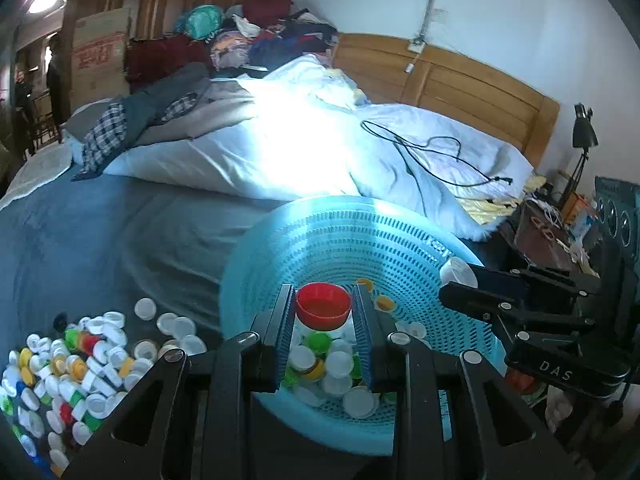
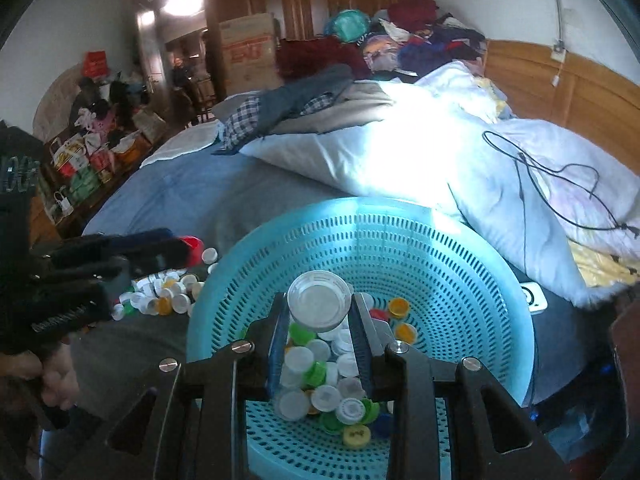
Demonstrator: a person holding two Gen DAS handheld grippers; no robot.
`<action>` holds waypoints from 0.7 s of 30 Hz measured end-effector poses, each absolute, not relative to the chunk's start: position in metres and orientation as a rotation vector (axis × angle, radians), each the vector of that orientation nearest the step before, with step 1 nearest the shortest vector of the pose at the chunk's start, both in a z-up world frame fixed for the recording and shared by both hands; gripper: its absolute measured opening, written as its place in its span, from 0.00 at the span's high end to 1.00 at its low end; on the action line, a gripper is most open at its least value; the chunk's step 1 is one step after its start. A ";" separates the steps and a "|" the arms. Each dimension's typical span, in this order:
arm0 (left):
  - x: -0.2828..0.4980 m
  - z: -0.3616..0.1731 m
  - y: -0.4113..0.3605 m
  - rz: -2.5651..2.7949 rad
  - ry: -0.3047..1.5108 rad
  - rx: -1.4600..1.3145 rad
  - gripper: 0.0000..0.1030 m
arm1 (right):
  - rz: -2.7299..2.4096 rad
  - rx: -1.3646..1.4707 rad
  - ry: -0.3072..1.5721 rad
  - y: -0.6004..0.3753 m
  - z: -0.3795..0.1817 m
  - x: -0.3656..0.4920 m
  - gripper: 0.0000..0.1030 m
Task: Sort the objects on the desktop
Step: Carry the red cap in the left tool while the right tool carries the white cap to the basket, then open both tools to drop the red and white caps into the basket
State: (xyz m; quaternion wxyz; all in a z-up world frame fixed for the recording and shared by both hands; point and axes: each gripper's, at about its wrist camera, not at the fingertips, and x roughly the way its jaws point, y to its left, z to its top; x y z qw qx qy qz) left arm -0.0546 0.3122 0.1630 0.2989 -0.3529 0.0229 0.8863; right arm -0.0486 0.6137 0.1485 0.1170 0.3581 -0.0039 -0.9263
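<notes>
Left gripper (image 1: 323, 312): fingers clamped on a red round plastic bottle cap (image 1: 323, 306), open side toward the camera, held at the fingertips. Directly below and beyond the fingers sits the light-blue perforated round plastic basket (image 1: 320, 236), resting on the grey-blue bed cover (image 1: 100, 232). Mixed white, green and yellow caps lie in the basket bottom (image 1: 320, 364), seen through the gap between the fingers.

Right gripper (image 2: 320, 312): fingers clamped on a clear, whitish round plastic cap (image 2: 319, 299), flat face toward the camera, also at the fingertips. Same basket (image 2: 480, 280) under and ahead of these fingers; a heap of white, green and yellow caps (image 2: 332, 384) lies between and just below them. A few orange-yellow caps (image 2: 400, 307) sit right of the right finger, on the basket wall.

Loose pile of unsorted caps (image 1: 68, 364) lies on the bed cover, well left of the left fingers, outside the basket. In the right view the same pile (image 2: 164, 292) shows left of the basket rim.

The right gripper appears in the left view at the right edge (image 1: 460, 280), over the basket rim, with something white at its tip, probably the same clear cap; it's blurred. The left gripper shows in the right view as a dark smear at far left (image 2: 160, 250), a red patch at its tip.

White quilt (image 1: 300, 148) with a black cable (image 1: 432, 152) lies beyond the basket.
</notes>
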 end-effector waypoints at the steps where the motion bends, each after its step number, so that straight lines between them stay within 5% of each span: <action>1: -0.054 0.163 0.314 2.351 0.061 -0.938 0.76 | -2.713 1.048 -0.014 0.614 0.149 -0.048 0.68; 6: -0.057 0.163 0.316 2.355 0.057 -0.929 0.71 | -2.732 1.033 -0.016 0.614 0.150 -0.048 0.64; 9: -0.056 0.164 0.310 2.396 0.046 -0.906 0.57 | -2.753 1.004 -0.034 0.615 0.153 -0.045 0.33; 15: -0.045 0.153 0.259 2.475 0.044 -0.907 0.56 | -2.724 0.962 -0.019 0.596 0.159 -0.039 0.33; 21: -0.018 0.090 0.126 2.704 -0.111 -1.095 0.57 | -2.598 0.996 0.060 0.550 0.139 -0.034 0.32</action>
